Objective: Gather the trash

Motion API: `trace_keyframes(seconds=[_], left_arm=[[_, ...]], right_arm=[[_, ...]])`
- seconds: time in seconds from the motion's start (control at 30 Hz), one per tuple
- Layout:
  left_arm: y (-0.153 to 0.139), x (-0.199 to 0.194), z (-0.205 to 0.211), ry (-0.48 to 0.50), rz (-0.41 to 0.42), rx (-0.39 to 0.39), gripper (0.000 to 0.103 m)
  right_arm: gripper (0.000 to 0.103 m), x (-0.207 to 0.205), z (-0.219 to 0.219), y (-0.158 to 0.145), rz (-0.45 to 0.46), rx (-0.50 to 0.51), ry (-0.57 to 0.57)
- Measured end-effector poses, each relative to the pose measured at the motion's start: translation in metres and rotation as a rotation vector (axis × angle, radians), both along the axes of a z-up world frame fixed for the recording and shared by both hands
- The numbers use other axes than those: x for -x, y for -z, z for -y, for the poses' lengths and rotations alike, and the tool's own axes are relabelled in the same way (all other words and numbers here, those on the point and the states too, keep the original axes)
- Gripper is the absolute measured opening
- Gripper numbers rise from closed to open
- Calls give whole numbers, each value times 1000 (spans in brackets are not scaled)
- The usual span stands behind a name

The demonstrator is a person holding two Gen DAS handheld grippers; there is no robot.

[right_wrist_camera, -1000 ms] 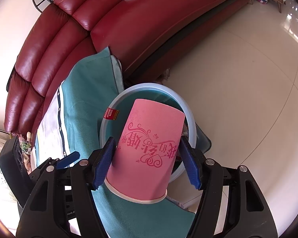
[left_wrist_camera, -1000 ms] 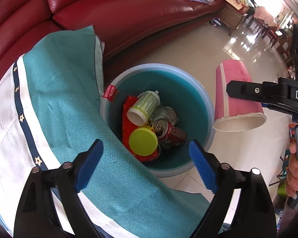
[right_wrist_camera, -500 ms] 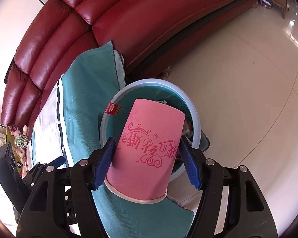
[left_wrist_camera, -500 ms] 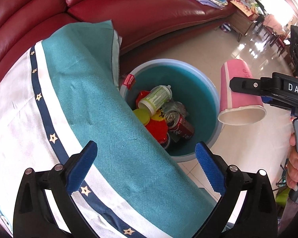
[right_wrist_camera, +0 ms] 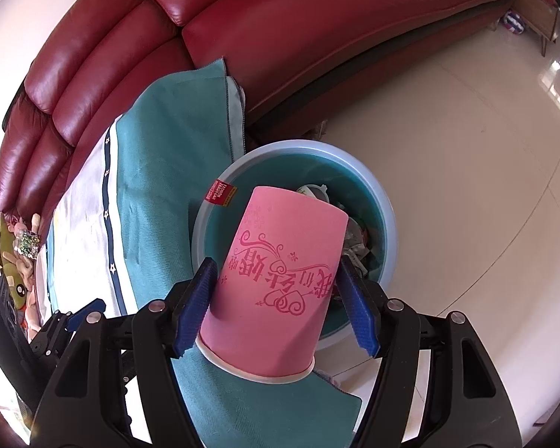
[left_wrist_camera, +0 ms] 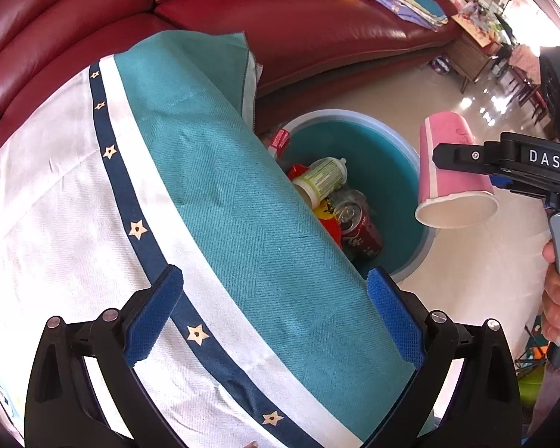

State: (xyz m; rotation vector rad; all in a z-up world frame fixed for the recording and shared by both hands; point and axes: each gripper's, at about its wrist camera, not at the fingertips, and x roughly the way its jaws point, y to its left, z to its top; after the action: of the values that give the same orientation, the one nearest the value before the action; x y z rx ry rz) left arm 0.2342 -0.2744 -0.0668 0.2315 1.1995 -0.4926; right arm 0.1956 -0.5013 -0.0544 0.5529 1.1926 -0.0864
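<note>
Right wrist view shows your right gripper (right_wrist_camera: 276,310) clamped on the pink paper cup (right_wrist_camera: 276,283), rim toward you, held above the near edge of the blue trash bin (right_wrist_camera: 390,220). Your left gripper (left_wrist_camera: 276,313) has its jaws spread wide with nothing between them, over the teal tablecloth (left_wrist_camera: 242,224). Left of the cup, a red can (left_wrist_camera: 358,229) and a green bottle (left_wrist_camera: 323,179) lie in the bin.

Right gripper (right_wrist_camera: 276,310) angles steeply down, blue pads clamped tight; left gripper (left_wrist_camera: 276,313) gapes wide, hand (left_wrist_camera: 558,295) at three o'clock.
</note>
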Motion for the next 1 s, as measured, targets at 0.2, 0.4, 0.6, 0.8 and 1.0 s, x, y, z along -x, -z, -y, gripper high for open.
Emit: trace_keyframes(seconds=[0.2,0.4,0.6,0.8,1.0], left_arm=[[-6,1,-6,-10,9,16,99],[-13,2,-9,-13,17,27,99],[-18,8,-12,-16,21,31,99],[-30,21,-16,-22,43,34,99],[-48,42,-28,-50,79,46,99]], right_arm=[[64,-7,-13,-3,-12,24,-24],[78,-10,-20,-10,-9,44,-39],[91,-3,-19,-17,-21,95,-26],[93,17,-22,-21,-38,174,-45],[93,53,-39,-36,17,233,-96]])
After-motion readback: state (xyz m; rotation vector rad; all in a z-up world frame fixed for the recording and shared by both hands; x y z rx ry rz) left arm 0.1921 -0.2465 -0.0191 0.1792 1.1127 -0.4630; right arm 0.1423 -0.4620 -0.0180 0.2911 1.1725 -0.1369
